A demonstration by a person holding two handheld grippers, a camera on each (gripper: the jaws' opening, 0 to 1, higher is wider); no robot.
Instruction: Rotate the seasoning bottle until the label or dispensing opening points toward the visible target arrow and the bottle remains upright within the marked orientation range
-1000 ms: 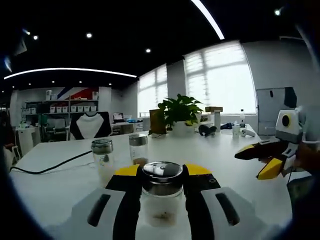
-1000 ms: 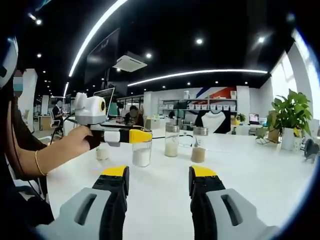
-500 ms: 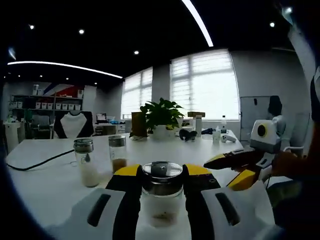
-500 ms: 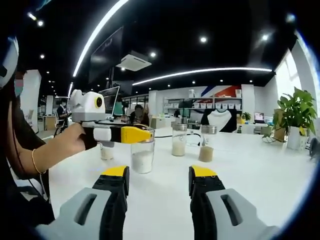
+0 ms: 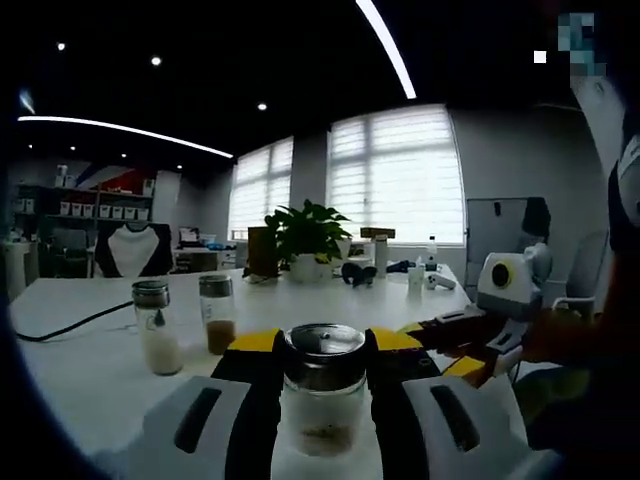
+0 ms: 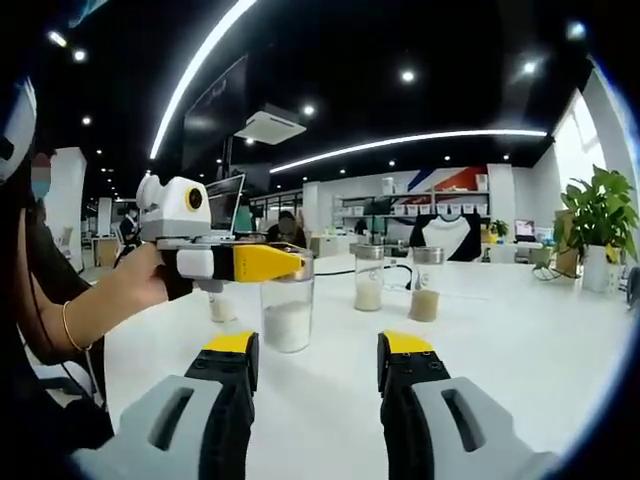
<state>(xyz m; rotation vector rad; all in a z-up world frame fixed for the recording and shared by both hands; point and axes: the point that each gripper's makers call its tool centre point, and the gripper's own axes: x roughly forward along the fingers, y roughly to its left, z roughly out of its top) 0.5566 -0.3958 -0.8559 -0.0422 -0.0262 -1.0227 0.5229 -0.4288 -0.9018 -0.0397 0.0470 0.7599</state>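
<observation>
A glass seasoning bottle [image 5: 322,398] with a chrome lid and pale powder stands upright between the yellow-tipped jaws of my left gripper [image 5: 320,345], which is shut on it just under the lid. In the right gripper view the same bottle [image 6: 287,318] rests on the white table [image 6: 520,350], with the left gripper [image 6: 290,265] coming in from the left in a person's hand. My right gripper [image 6: 315,360] is open, low over the table, a short way in front of that bottle. It also appears at the right of the left gripper view, where the right gripper [image 5: 440,348] stands open.
Two more shaker bottles stand further back, one with white powder [image 5: 157,331] and one with brown powder [image 5: 215,316]. A black cable [image 5: 60,328] runs along the table's left side. A potted plant [image 5: 305,238] and small items sit at the far end.
The left gripper view has swung so the two spare bottles and plant slid left. The held bottle stays in the jaws. The left gripper and its bottle look a little nearer in the right gripper view.
</observation>
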